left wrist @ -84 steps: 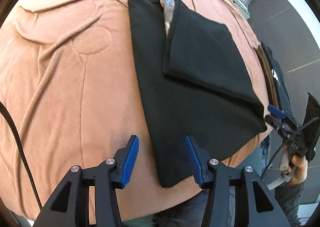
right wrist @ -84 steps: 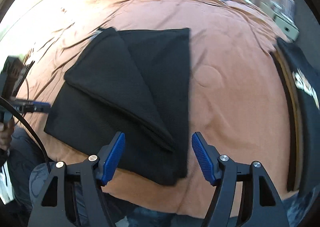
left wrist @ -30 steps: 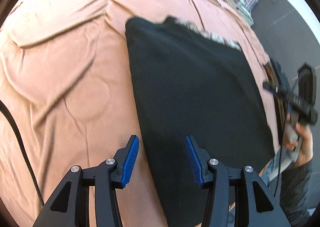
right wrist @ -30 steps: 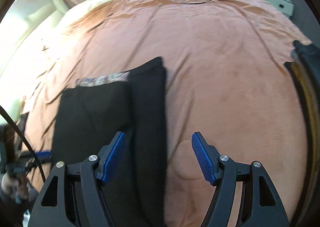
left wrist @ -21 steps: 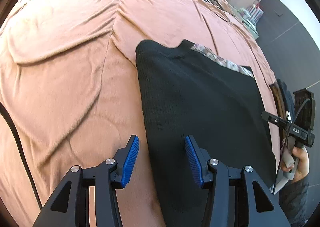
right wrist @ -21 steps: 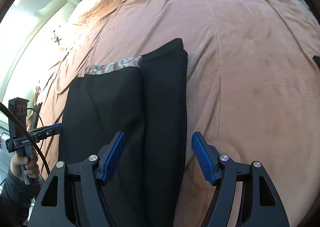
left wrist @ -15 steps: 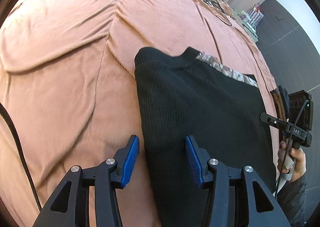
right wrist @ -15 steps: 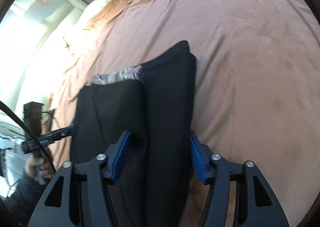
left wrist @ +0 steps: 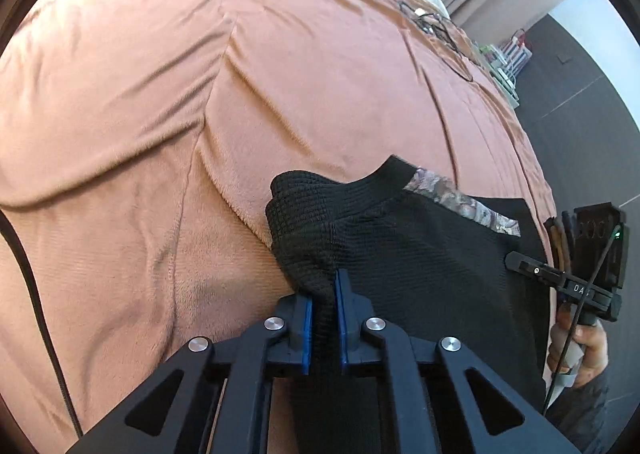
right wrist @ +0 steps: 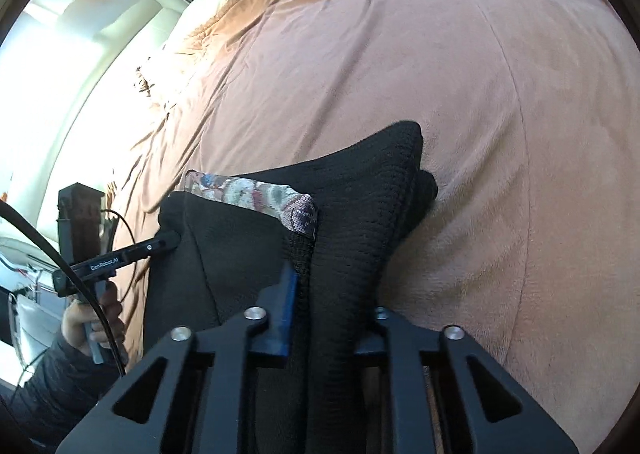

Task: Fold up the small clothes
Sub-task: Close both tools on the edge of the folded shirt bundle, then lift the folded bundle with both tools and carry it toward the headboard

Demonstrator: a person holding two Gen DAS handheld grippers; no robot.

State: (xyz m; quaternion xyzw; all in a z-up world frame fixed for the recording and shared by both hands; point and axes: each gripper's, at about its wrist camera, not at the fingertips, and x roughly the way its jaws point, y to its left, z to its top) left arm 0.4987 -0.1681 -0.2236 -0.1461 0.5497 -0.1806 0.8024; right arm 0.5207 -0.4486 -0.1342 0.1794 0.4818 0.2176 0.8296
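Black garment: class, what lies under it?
The brown blanket runs out from under the black garment, and a patterned lining peeks out. Beneath its middle is hidden.

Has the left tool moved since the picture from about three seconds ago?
Yes. The left tool has gone forward along the black garment, away from its near corner toward the patterned collar, and its jaws have just been closing; they now pinch the cloth.

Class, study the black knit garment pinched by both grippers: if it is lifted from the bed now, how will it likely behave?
The black knit garment will probably sag between the left gripper and right gripper, since it already bunches at the pads. Its loose folded layers may slide apart. It looks light: thin fabric.
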